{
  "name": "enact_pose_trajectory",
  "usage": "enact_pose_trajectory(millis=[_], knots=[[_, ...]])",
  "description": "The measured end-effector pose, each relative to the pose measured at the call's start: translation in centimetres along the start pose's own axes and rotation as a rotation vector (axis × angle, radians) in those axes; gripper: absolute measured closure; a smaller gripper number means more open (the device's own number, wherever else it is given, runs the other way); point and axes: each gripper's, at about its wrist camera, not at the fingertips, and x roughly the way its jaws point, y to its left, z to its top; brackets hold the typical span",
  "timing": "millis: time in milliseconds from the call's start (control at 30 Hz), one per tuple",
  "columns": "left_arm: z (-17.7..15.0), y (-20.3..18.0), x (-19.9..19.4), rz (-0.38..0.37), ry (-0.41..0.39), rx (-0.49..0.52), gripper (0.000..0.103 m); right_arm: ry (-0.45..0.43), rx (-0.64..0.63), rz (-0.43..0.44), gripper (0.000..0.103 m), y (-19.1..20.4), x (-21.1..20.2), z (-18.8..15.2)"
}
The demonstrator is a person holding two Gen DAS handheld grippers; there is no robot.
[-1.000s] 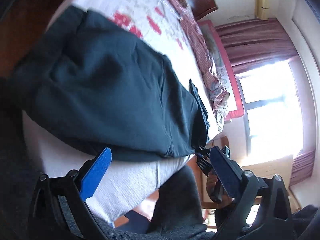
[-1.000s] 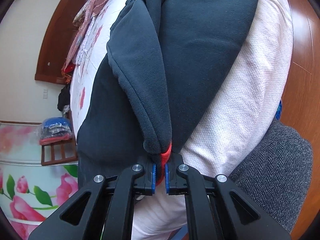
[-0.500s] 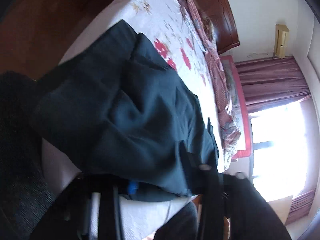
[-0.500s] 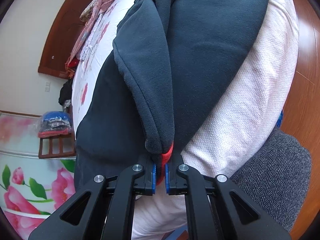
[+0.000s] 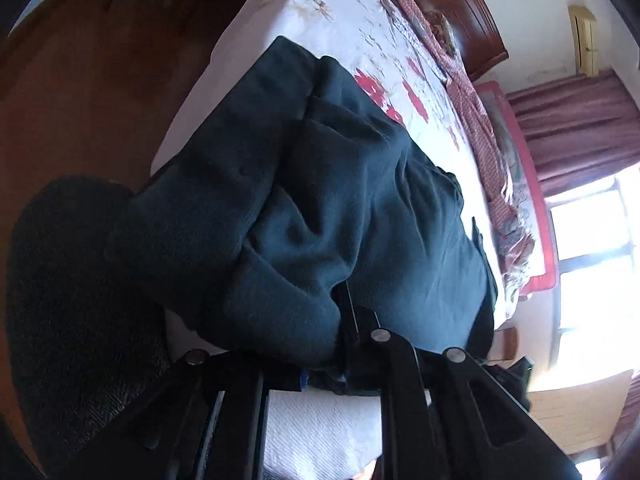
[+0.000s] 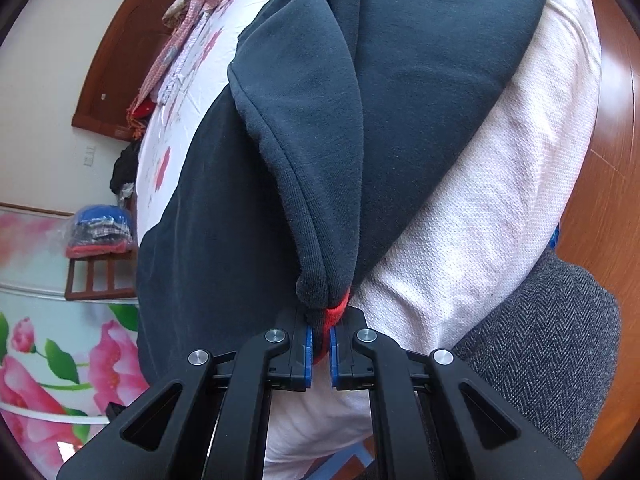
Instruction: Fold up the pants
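Status: fold in progress, judged early to middle stage. The pants (image 6: 420, 80) lie on the bed (image 6: 500, 200), bunched in thick layers near its edge, with one section doubled over. No flat, finished fold is visible; aligning, smoothing and the final folds remain.

Right gripper (image 6: 320, 344): jaws clamped on a pants corner with red trim, at 6 o'clock in the right view.

Left gripper (image 5: 324, 376): jaws closed on a bunched pants edge at 6 o'clock.

Containers: a clear bag (image 6: 100, 228) at 9 o'clock holds folded clothing.
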Motion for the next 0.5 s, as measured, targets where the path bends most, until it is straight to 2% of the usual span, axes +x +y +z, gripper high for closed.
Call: enact_pose_trajectory(millis=[67, 167, 200, 267, 300, 333, 367, 433, 467, 500], knots=[[0.5, -0.8, 0.5, 0.037, -0.005, 0.046, 0.090, -0.007, -0.012, 0.001, 0.098, 0.0, 0.2, -0.1], [0.6, -1.8, 0.7, 0.069, -0.004, 0.050, 0.088, -0.010, -0.027, -0.007, 0.097, 0.2, 0.0, -0.3], [0.5, -2.0, 0.5, 0.092, 0.012, 0.047, 0.084, -0.001, -0.015, 0.003, 0.094, 0.1, -0.2, -0.3], [0.6, -2.3, -0.6, 0.116, 0.059, -0.007, 0.068, 0.034, 0.026, 0.040, 0.085, -0.3, -0.8, -0.2], [0.7, -2.5, -1.4, 0.164, 0.071, -0.029, 0.036, 0.040, 0.032, 0.039, 0.080, -0.4, -1.4, -0.3], [0.7, -2.6, -2.9, 0.259, 0.038, -0.034, 0.017, 0.036, 0.012, 0.018, 0.078, -0.2, -2.1, -0.4], [0.5, -2.5, -4.4, 0.340, -0.004, -0.024, 0.013, 0.026, -0.013, 0.001, 0.078, -0.1, -2.9, -0.5], [0.5, -2.7, -6.7, 0.463, -0.071, 0.011, 0.011, -0.035, -0.046, -0.037, 0.078, 0.2, -4.9, -0.5], [0.6, -3.0, -7.5, 0.504, -0.103, 0.010, 0.011, -0.087, -0.067, -0.038, 0.078, 0.6, -6.0, -0.3], [0.8, -3.8, -7.7, 0.480, -0.131, 0.027, 0.011, -0.143, -0.105, -0.041, 0.078, 1.4, -7.0, 0.2]])
